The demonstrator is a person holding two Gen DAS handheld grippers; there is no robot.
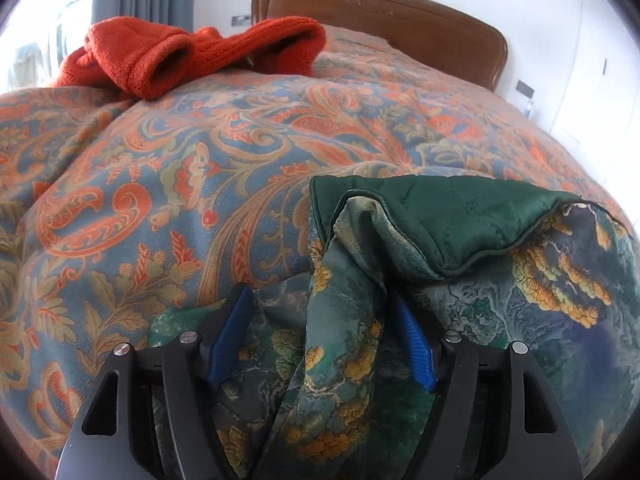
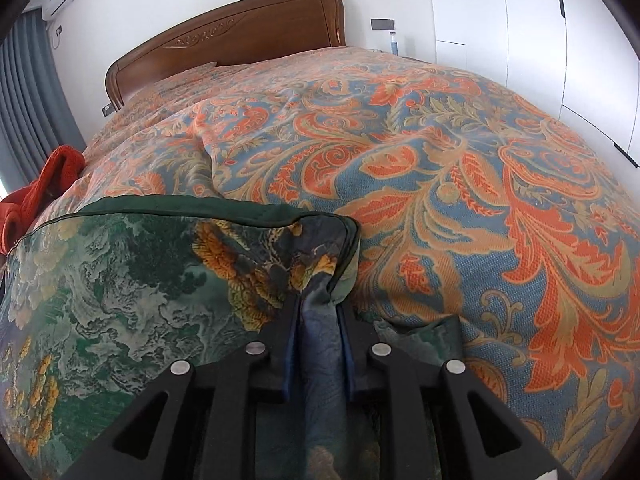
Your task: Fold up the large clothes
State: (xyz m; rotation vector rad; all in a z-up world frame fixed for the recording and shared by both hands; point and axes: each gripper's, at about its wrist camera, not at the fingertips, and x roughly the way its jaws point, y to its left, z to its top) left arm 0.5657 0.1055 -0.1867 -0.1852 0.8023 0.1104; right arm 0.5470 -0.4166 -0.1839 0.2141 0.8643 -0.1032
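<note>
A green printed garment (image 1: 500, 300) with a plain green lining lies at the near end of the bed (image 1: 180, 160), on the patterned bedspread. The left tongs (image 1: 320, 340) are spread wide, with a bunched strip of the garment standing between the blue pads (image 1: 230, 340) but not pinched. The right tongs (image 2: 318, 312) are pressed together on a gathered fold at the garment's right edge.

The fold is probably midway. It would be done well if the left tongs were closed on the strip before any lift, both corners were raised level, and the edge was carried over evenly so that the lining is not left turned out.

An orange knitted garment (image 1: 192, 56) is shown clearly at the far left in the left view; only its edge is seen in the right view, where the cupboards (image 2: 520, 40) are visible instead.
</note>
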